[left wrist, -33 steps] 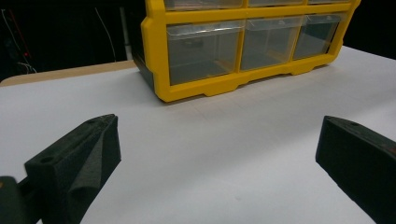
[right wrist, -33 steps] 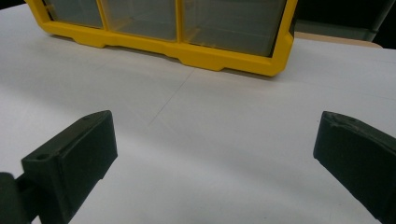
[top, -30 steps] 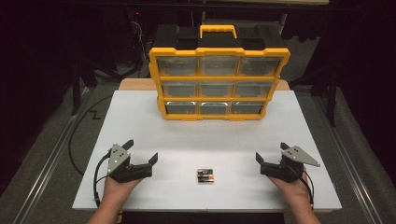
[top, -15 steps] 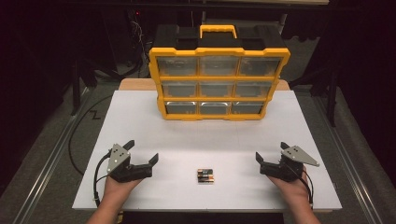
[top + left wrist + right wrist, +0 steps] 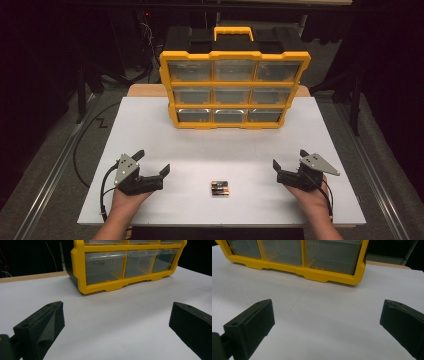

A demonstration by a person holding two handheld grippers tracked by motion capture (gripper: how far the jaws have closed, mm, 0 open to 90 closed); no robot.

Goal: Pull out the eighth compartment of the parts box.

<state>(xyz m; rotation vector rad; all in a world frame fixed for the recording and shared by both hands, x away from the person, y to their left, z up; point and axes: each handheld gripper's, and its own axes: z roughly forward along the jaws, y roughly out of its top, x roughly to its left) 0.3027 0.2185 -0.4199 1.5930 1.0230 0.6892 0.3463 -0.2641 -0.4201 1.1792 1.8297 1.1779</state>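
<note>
The batteries (image 5: 220, 188) lay on the white desk (image 5: 250, 150) near the front, between the two grippers; the left gripper (image 5: 152, 167) looked a bit closer than the right gripper (image 5: 289, 165); both were wide open and held nothing; the batteries' long side ran left to right.

Right gripper (image 5: 325, 322) fingers spread wide over white table (image 5: 324, 310), facing yellow organizer (image 5: 312, 273).

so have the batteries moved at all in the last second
No. The batteries lie at the same spot on the white table, in front of the yellow organizer, between both open claws.
</note>
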